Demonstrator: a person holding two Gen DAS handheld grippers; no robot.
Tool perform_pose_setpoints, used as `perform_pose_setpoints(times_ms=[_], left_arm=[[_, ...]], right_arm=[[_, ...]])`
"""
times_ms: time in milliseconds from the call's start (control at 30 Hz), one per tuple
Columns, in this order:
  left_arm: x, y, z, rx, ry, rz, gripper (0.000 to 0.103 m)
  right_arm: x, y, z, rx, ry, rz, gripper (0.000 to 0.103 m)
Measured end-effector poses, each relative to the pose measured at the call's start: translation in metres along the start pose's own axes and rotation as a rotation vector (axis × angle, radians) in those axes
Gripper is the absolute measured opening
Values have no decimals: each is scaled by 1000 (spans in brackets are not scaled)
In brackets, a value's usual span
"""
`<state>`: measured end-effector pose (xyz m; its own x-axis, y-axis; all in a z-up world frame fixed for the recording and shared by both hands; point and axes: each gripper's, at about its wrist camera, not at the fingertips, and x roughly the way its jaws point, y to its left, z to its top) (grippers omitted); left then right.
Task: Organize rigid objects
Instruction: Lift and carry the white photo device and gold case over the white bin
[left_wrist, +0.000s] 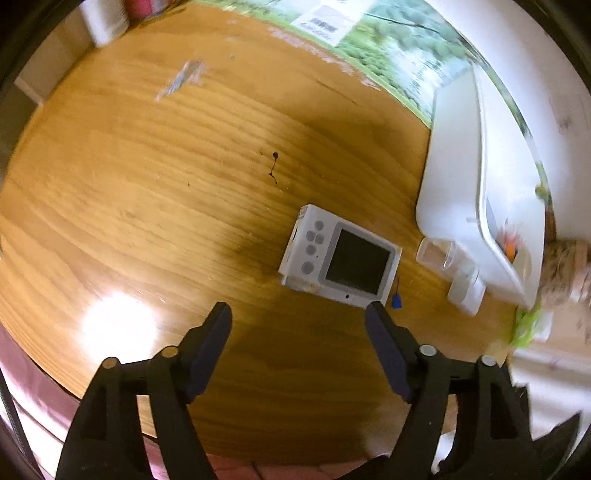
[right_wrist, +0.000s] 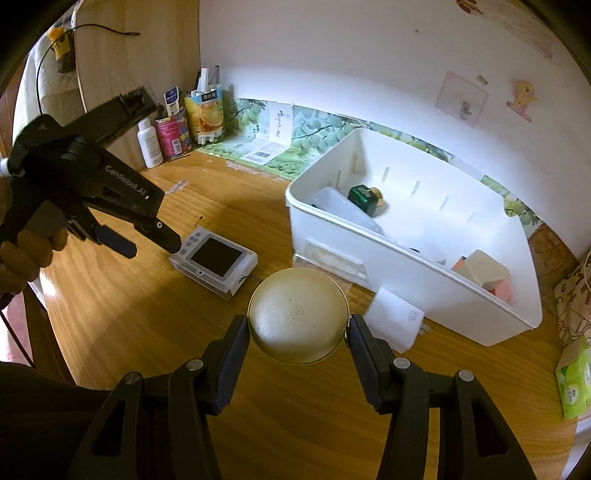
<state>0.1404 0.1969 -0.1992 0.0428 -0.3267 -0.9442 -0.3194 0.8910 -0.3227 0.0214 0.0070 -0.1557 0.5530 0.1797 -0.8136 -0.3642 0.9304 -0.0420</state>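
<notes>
Right tongs (right_wrist: 298, 326) clamped on the round gold tin (right_wrist: 298, 314); left tongs (left_wrist: 299, 310) spread wide, gripping nothing; small white camera (left_wrist: 340, 260) flat on the table (left_wrist: 147, 184) just beyond them; white bin (right_wrist: 406, 254) farther off.

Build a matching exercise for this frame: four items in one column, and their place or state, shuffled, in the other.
Items
1. round gold tin
2. white camera
3. green jar
4. left gripper

Place or state
A. lying inside the white bin
B. open, nothing between the fingers
C. clamped in the right gripper
D. flat on the wooden table, screen up

Pairs: 1-C, 2-D, 3-A, 4-B
</notes>
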Motion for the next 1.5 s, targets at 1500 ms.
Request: perform_pose_setpoints(times_ms=[1500], left_arm=[[66, -16, 28, -580, 46, -21, 84]], right_arm=[[-15, -109, -11, 38, -1, 11, 55]])
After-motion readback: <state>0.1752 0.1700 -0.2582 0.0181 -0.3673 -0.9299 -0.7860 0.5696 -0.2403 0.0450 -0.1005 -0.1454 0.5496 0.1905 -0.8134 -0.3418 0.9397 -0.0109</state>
